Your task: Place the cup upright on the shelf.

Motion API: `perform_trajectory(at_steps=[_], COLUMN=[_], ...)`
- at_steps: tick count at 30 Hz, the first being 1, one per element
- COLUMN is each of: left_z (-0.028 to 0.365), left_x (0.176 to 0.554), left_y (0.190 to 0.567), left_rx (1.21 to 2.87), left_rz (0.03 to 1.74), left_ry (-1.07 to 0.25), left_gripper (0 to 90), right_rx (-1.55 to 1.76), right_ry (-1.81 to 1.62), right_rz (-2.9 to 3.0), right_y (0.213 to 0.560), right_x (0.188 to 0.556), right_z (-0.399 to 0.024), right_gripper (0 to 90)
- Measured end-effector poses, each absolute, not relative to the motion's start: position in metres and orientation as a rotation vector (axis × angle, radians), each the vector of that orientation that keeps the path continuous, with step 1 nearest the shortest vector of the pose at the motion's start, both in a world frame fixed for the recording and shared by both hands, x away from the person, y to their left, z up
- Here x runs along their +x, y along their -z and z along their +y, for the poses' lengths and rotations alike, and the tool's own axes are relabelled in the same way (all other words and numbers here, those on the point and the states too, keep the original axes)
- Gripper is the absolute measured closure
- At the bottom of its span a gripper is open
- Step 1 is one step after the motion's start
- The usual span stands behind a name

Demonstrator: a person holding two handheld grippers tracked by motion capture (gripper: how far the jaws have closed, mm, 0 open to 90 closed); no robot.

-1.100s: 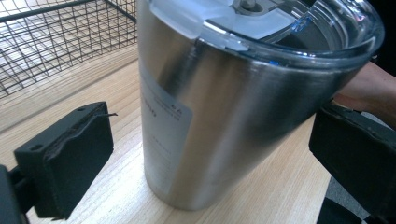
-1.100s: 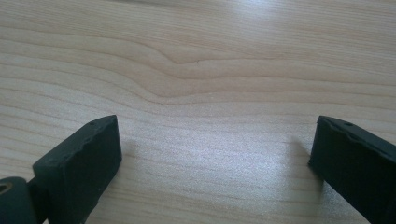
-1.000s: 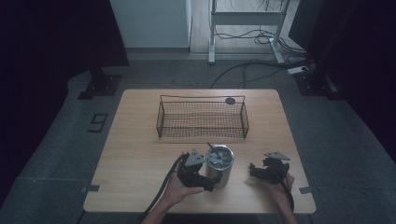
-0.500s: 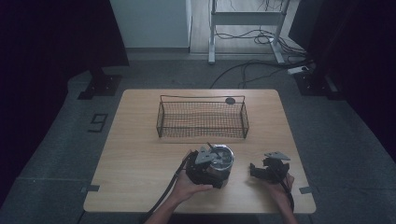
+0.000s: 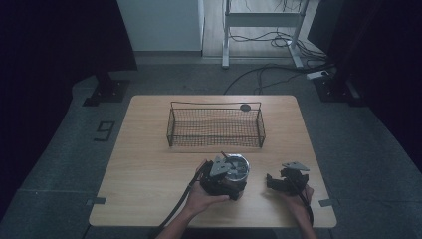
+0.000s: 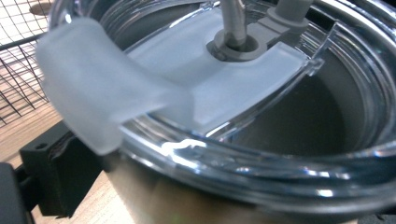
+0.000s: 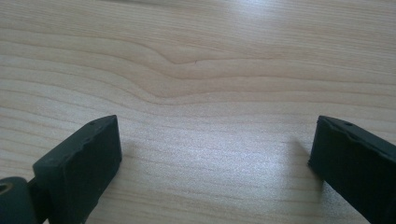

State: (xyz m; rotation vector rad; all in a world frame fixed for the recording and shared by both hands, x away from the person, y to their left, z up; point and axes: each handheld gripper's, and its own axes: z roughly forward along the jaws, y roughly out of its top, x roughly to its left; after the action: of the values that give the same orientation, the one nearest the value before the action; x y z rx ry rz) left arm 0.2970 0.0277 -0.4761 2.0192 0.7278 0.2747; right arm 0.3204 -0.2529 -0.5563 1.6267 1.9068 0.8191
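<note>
Between the jaws of the left gripper (image 5: 230, 175) stands the round steel tumbler with a clear plastic lid (image 5: 234, 168), near the front edge of the light wooden surface (image 5: 149, 169). These jaws have just been closing around the tumbler; one black jaw is seen beside its wall at the lower left of the left gripper view, but I cannot tell if the pads already press on it. From this close view, the clear lid (image 6: 261, 121) has a frosted white flap (image 6: 102, 98) raised toward the jaws and a grey straw (image 6: 233, 18) standing through a hole beyond it.

Beyond the left jaws and the tumbler, a black wire mesh basket (image 5: 215, 127) sits across the surface, and a small dark round disc (image 5: 245, 107) lies just behind its far rim.

To the side of the tumbler, well apart from it, the right gripper (image 5: 278, 183) rests low over the wood. Its jaws are spread wide, released, with bare wood grain between them (image 7: 205, 140).
</note>
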Motion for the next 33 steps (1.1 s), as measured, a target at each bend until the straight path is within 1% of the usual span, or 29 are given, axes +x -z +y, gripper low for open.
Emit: perform_trajectory(at_steps=[6,20,33], left_z=[0.028,0.029,0.037], left_x=[0.294,0.297,0.295], left_y=[0.475,0.472,0.453], left_rx=[2.017,2.028,1.991], left_rz=[0.705,0.652,0.635], left_ry=[-0.330,-0.322,-0.317], left_gripper=[3.4,4.0,4.1], right_rx=[1.628,1.625,1.630], right_ry=[-0.818,-0.818,-0.818], right_rz=[1.905,1.910,1.905], right_y=[0.556,0.556,0.556], right_x=[0.320,0.322,0.322], right_z=[-0.253,-0.254,-0.254], right_gripper=[1.7,1.6,1.6])
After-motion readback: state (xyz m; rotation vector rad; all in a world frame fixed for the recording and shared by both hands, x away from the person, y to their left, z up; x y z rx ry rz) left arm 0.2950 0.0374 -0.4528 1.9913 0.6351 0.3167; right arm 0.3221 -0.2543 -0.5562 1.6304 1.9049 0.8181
